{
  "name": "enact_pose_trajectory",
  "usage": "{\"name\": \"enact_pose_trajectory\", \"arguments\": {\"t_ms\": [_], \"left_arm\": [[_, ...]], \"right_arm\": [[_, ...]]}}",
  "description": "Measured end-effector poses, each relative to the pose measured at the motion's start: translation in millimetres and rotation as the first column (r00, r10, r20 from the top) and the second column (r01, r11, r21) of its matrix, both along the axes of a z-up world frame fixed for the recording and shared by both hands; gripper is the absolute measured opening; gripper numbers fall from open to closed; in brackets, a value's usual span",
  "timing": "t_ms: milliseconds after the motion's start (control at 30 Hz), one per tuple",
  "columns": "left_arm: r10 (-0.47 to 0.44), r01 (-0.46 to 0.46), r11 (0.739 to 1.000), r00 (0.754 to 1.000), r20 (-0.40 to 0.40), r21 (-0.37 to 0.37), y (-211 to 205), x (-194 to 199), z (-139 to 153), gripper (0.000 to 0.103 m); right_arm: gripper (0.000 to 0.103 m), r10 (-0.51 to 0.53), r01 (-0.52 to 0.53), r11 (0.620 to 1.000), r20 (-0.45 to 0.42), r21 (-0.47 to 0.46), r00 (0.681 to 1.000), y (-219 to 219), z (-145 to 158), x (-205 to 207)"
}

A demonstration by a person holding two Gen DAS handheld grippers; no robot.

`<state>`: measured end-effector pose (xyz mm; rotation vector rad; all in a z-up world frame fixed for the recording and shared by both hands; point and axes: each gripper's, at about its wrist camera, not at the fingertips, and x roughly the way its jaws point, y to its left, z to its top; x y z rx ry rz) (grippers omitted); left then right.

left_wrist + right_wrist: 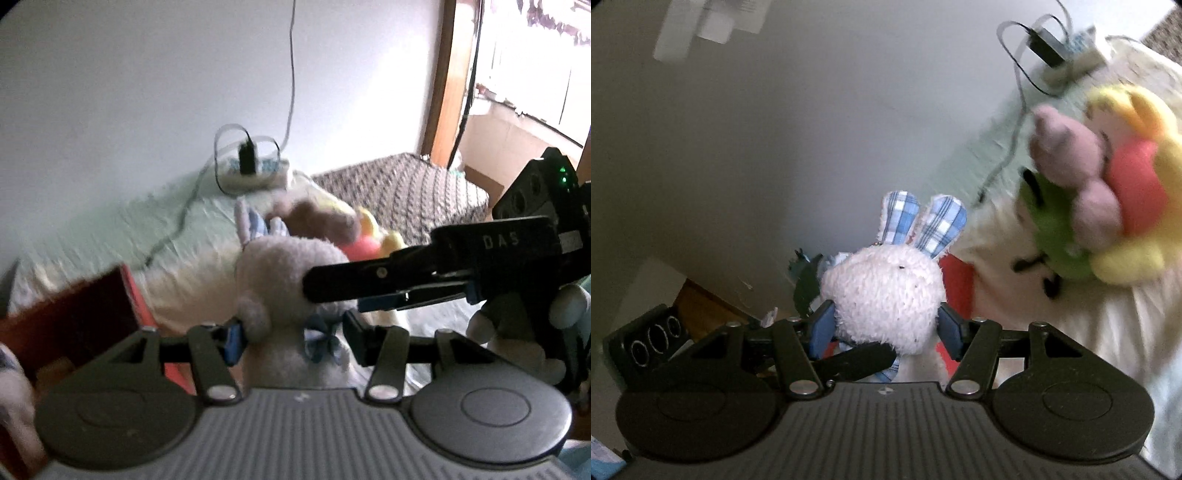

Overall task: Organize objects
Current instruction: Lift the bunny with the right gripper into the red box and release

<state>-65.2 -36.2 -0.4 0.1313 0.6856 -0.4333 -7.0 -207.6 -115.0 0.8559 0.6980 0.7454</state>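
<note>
A: Blue pads of the right hand-held gripper [884,334] sit on both sides of the white plush bunny [886,299], clamped on its head. Plaid ears point up.

B: Left hand-held gripper [293,338]?

A: Closed around the same bunny [291,280] lower down, about the neck, by the blue bow. Left pad pressed into the fur; right pad's contact I cannot tell, blurry. Right tool's black finger crosses the bunny's head in the left view.

B: So the bunny's held by both, off the bed?

A: Held between both, above the near edge of the bed [110,229].

B: Room around it?

A: Bare wall behind and to the left. Just beyond, a pile of soft toys [1108,192] on the bed: yellow, red, green, mauve. Power strip [255,170] with a black charger near the wall edge, cable trailing across the sheet. Red box [74,317] close on the left.
</note>
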Motion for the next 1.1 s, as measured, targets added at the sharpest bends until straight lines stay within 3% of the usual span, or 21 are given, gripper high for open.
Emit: {"name": "enact_pose_trajectory", "arguments": {"t_ms": [267, 567, 767, 1100], "left_arm": [[0.065, -0.063, 0.998, 0.995, 0.082, -0.024, 60, 0, 26, 0.052], [0.166, -0.161, 0.985, 0.983, 0.085, -0.054, 136, 3, 27, 0.052], [0.221, -0.219, 0.974, 0.975, 0.026, -0.064, 180, 12, 5, 0.052], [0.295, -0.300, 0.954, 0.949, -0.110, -0.026, 219, 29, -47, 0.052]], "right_arm": [[0.061, 0.046, -0.043, 0.998, 0.095, -0.035, 0.994, 55, 35, 27], [0.061, 0.132, -0.124, 0.987, 0.074, -0.101, 0.988, 133, 53, 55], [0.061, 0.177, -0.173, 0.968, 0.008, -0.181, 0.984, 180, 47, 82], [0.061, 0.245, -0.275, 0.889, -0.128, -0.366, 0.961, 243, 29, 104]]}}
